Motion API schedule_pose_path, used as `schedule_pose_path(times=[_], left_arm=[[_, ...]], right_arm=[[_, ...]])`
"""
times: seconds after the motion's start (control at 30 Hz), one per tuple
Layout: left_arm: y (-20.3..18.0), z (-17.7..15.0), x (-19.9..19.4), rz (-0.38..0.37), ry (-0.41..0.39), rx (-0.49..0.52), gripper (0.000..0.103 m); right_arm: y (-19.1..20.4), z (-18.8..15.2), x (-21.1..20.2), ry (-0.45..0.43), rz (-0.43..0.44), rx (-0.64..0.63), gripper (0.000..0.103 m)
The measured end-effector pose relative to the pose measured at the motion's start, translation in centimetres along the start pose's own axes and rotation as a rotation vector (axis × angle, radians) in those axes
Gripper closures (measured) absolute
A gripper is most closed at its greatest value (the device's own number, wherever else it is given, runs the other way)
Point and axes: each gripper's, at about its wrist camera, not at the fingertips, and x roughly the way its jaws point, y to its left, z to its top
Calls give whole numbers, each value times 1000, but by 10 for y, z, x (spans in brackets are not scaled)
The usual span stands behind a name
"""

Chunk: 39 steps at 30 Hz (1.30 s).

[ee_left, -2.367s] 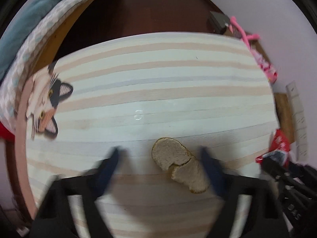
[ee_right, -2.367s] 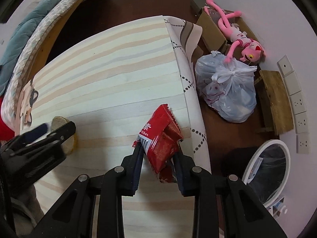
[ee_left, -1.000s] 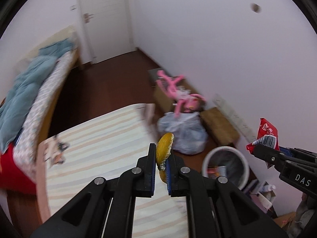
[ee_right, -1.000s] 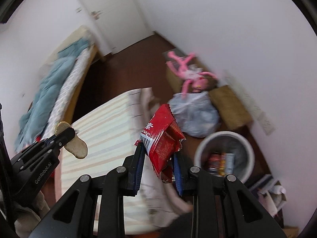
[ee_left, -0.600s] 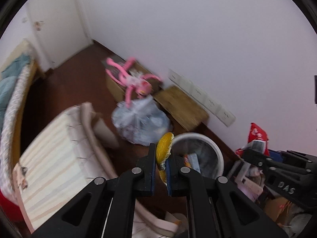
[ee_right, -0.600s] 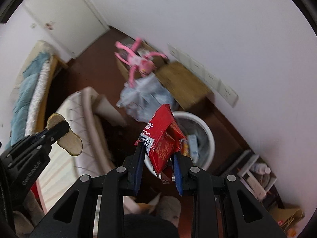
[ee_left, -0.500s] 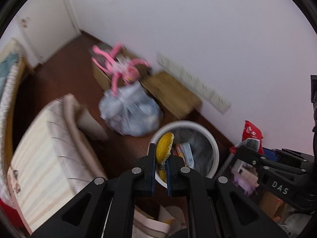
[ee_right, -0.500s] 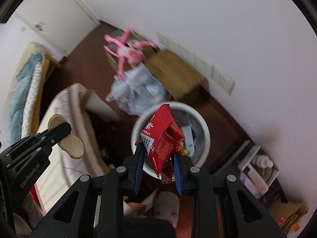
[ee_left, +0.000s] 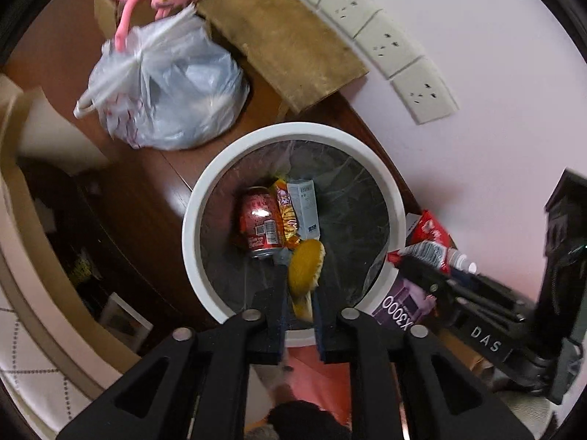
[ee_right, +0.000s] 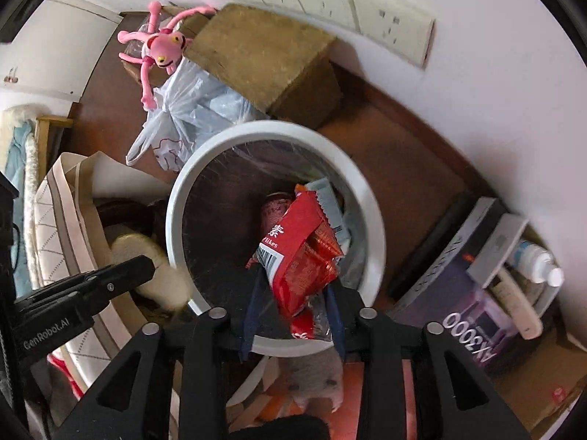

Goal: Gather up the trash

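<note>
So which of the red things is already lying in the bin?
The red drink can, lying on its side at the bottom of the bin; the red snack wrapper is between the right gripper's fingers.

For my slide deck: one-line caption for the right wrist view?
Right claw holds a red snack wrapper over the white trash bin.

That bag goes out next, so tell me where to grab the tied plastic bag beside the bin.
Take the plastic bag by its gathered neck, from above, jaws across the twist. There the film bunches into a narrow rope; the bulging body is too wide and slack, I judge.
</note>
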Motion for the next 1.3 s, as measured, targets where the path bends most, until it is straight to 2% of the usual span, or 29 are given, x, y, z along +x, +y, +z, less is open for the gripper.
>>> schedule_pose_path(times=[0.03,0.07,0.13,0.2,0.23,0.37,0.57,0.77,1.07,1.3], left_arm=[[2,3,-2,3,-8,-11,73],[4,3,-3,7,-15,-21,42],[10,2,-7,-2,-28,-41,11],[15,0,-13,14,-48,-58,11],[19,4,-12,24,-51,-62,10],[25,-7,-31,107,-103,-54,6],[23,-40,-72,194,-198,-27,5],[7,-82,-128,216,-300,1,5],[-15,-151,-213,183,-431,36,5],[-28,-200,-275,106,-505,67,5]], right_arm=[[-1,1,4,9,-3,6,55],[-2,2,8,14,-7,9,48],[-4,2,12,15,-4,18,39],[-3,-1,10,16,3,20,24],[-2,-3,8,13,1,22,22],[3,-15,-14,-21,-29,10,0],[25,-46,-64,-91,-113,-47,0],[49,-84,-129,-171,-96,-99,0],[91,-157,-234,-289,-14,-190,0],[110,-206,-299,-340,58,-247,0]])
